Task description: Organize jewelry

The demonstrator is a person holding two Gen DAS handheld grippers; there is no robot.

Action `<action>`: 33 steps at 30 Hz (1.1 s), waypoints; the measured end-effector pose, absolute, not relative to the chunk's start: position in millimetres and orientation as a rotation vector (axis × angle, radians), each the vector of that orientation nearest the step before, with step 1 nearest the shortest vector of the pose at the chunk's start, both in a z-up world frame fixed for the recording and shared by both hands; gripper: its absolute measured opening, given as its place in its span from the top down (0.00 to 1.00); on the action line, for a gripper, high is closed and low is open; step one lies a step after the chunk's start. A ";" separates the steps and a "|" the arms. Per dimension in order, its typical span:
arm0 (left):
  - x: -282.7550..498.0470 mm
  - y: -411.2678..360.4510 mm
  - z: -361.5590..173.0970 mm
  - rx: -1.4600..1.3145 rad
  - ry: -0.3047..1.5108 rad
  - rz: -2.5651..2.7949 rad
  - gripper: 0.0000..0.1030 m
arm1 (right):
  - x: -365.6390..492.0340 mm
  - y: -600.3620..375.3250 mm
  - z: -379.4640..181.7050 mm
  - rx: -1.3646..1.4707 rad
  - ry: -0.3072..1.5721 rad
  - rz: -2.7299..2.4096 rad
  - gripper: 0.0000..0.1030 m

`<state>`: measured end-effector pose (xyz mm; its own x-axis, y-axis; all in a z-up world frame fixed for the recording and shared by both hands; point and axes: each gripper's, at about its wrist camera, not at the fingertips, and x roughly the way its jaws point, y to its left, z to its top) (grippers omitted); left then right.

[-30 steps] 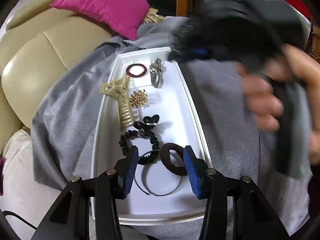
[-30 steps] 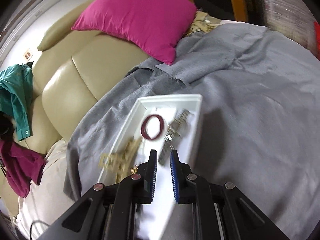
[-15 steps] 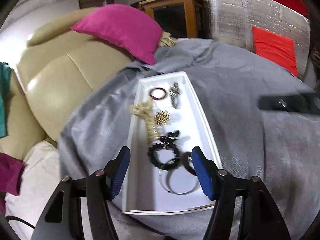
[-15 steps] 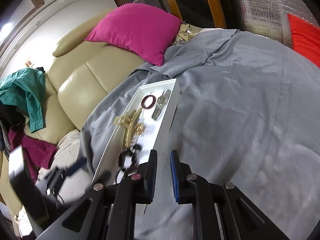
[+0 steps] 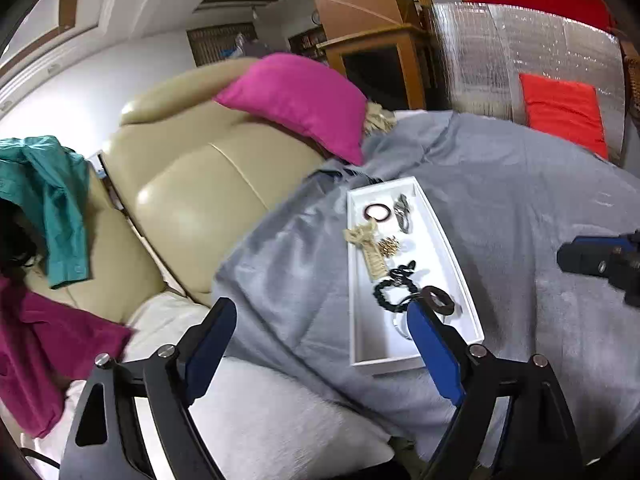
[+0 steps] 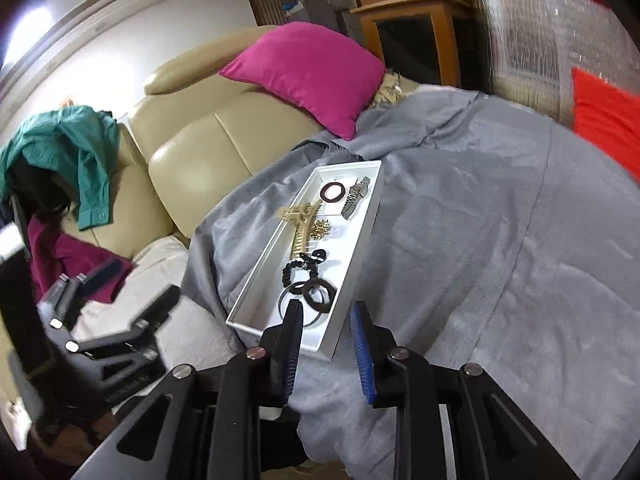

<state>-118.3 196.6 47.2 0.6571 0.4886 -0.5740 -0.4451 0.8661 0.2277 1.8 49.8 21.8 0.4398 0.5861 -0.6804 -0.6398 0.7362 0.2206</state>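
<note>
A long white tray (image 6: 362,240) of jewelry and hair accessories lies on a grey blanket (image 6: 480,240), just ahead of the right gripper (image 6: 326,344) and slightly to its left. The tray's near end sits between that gripper's blue-padded fingers (image 6: 362,350) in the right wrist view. Those fingers stand a modest gap apart and hold nothing.

Inside the tray, nearest the right gripper, lie a dark brown hair ring (image 6: 320,294) and a thin black hoop (image 6: 286,298), overlapping. Just beyond them is a black scrunchie (image 6: 294,270) touching a small black clip (image 6: 314,257). Further on lie a gold claw clip (image 6: 299,224), with its head resting on the tray's left rim, and a small gold brooch (image 6: 321,229) just to its right. At the far end are a maroon ring (image 6: 333,192) and, beside it on the right, a silver watch (image 6: 356,196).

The left gripper (image 5: 320,348) hovers over the blanket's edge and a white cushion (image 5: 260,420), its jaws spread wide and empty. The tray (image 5: 358,308) is ahead and to its right, with the gripper's right finger (image 5: 436,354) covering part of the near end.

Beyond the tray, a magenta pillow (image 6: 312,72) rests on a beige leather sofa (image 6: 200,160). A teal shirt (image 6: 76,152) is draped over the sofa far to the left. An orange-red cushion (image 5: 564,110) leans against a silver foil panel (image 5: 500,52) far to the right.
</note>
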 end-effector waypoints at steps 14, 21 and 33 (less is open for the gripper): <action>-205.4 206.2 108.9 0.076 0.599 0.689 0.06 | -116.8 40.8 67.6 -0.066 0.652 0.689 0.43; -239.3 197.6 129.8 0.091 0.565 0.693 0.06 | -157.2 35.8 83.0 -0.041 0.614 0.643 0.43; -246.5 190.4 137.7 0.087 0.565 0.686 0.05 | -168.1 27.4 95.9 -0.015 0.578 0.621 0.42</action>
<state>-246.5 190.4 137.7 0.6309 0.6214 -0.4646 -0.5753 0.7765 0.2571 -168.1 27.4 95.9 0.6615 0.5448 -0.5155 -0.5530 0.8186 0.1555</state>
